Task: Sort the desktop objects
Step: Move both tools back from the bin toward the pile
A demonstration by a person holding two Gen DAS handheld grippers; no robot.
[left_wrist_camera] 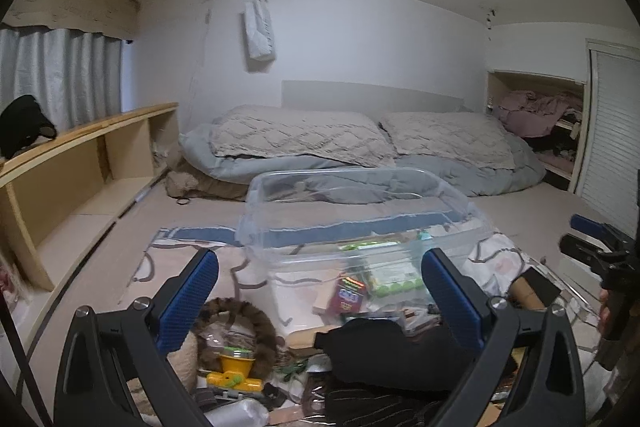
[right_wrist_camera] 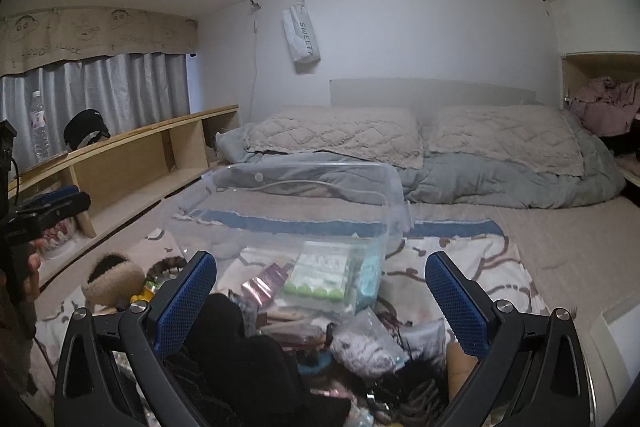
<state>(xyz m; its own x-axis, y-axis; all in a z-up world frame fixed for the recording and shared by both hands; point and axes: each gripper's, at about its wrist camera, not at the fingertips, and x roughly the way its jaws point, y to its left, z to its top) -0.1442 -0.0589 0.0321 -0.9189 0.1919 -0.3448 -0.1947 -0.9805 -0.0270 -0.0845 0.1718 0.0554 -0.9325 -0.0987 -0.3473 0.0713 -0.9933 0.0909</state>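
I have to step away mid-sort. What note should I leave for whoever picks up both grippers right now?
Left gripper: open, empty, above the pile.
Right gripper: open, empty, above the pile.
Clear bin sits on the blanket ahead of both, already holding a green-capped pack and a few small packets.
Left to sort: black cloth, yellow toy, fur headband, bagged grey item and the loose clutter near the camera.

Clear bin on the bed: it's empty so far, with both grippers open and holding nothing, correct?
Not empty. The clear bin already holds items, including a pack with green caps, as the left wrist view shows. Both the left gripper and right gripper are open and hold nothing.
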